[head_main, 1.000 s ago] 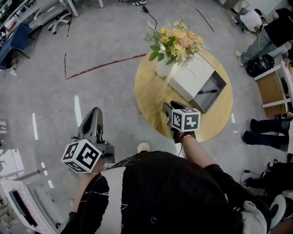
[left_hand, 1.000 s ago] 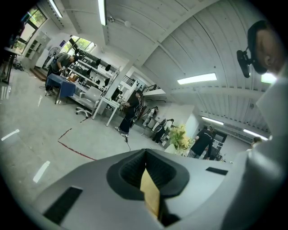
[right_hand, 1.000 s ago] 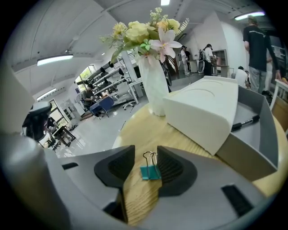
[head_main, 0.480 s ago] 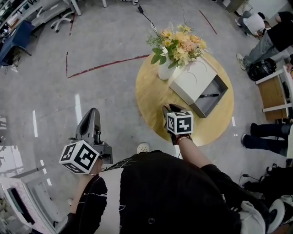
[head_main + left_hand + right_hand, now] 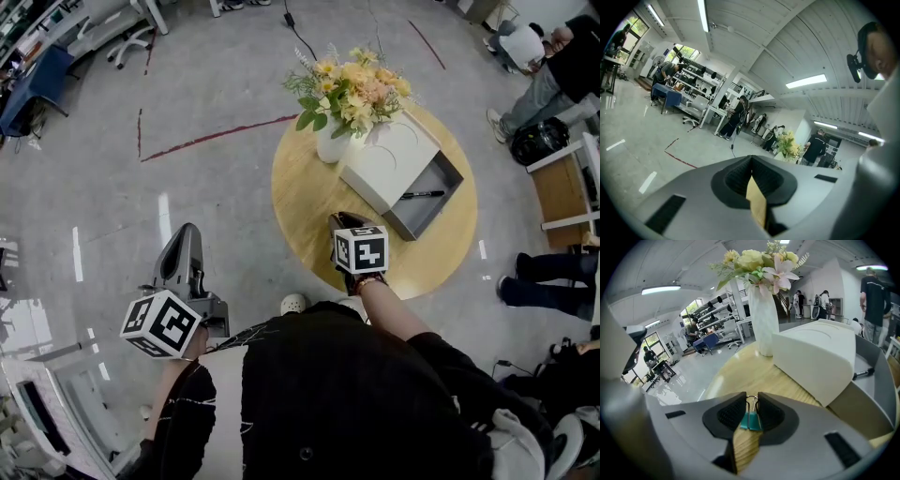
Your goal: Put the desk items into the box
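The right hand-held gripper (image 5: 341, 221) hangs over the round wooden desk (image 5: 309, 197) at its 7 o'clock edge, tipped downward. In the right gripper view its jaws have just been closing, and they now stand narrow with a teal binder clip (image 5: 750, 420) pinched between the pads. The clip's wire handles point up toward the jaw tips, and bare desk wood shows below the clip.

At about 10 o'clock on the desk stands a white vase (image 5: 330, 142) holding yellow and pink flowers (image 5: 352, 89). Just beside it, toward the desk's centre, lies a white box lid (image 5: 389, 159). The lid partly overlaps an open grey box (image 5: 448, 178) at 3 o'clock. A black pen (image 5: 422, 195) lies inside the box, on its floor. The binder clip is well apart from the box, out at the near edge of the desk.

The left hand-held gripper (image 5: 187, 231) is off the desk at its 8 o'clock side, over the grey floor (image 5: 216, 187). It points nearly level. In the left gripper view its jaws are together and nothing is held at the tips.
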Motion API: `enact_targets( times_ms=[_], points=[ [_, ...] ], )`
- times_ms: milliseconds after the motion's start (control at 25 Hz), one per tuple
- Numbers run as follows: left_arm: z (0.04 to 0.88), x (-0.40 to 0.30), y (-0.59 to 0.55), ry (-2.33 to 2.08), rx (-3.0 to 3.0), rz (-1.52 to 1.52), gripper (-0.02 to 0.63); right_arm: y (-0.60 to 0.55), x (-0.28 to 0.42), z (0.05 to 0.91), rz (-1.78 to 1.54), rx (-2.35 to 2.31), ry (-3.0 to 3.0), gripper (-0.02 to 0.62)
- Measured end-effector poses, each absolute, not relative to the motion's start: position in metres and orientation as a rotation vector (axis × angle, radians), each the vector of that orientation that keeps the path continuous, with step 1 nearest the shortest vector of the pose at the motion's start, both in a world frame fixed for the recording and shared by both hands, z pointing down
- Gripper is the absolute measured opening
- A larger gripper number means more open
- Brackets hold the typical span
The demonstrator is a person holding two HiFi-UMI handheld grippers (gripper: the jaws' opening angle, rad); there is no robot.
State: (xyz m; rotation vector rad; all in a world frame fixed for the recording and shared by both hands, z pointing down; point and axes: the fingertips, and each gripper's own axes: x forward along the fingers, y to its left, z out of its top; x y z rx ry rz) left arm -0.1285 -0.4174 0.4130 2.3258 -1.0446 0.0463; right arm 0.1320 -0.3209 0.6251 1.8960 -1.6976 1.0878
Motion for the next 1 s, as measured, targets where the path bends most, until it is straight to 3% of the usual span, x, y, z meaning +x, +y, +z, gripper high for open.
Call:
enact_targets(
  times_ms=[1000],
  points=[
    [0.417, -0.01, -0.34, -0.983, 2.286, 0.034, 0.009, -0.286, 0.165, 0.554, 1.069, 1.76, -1.979, 0.08]
  ],
)
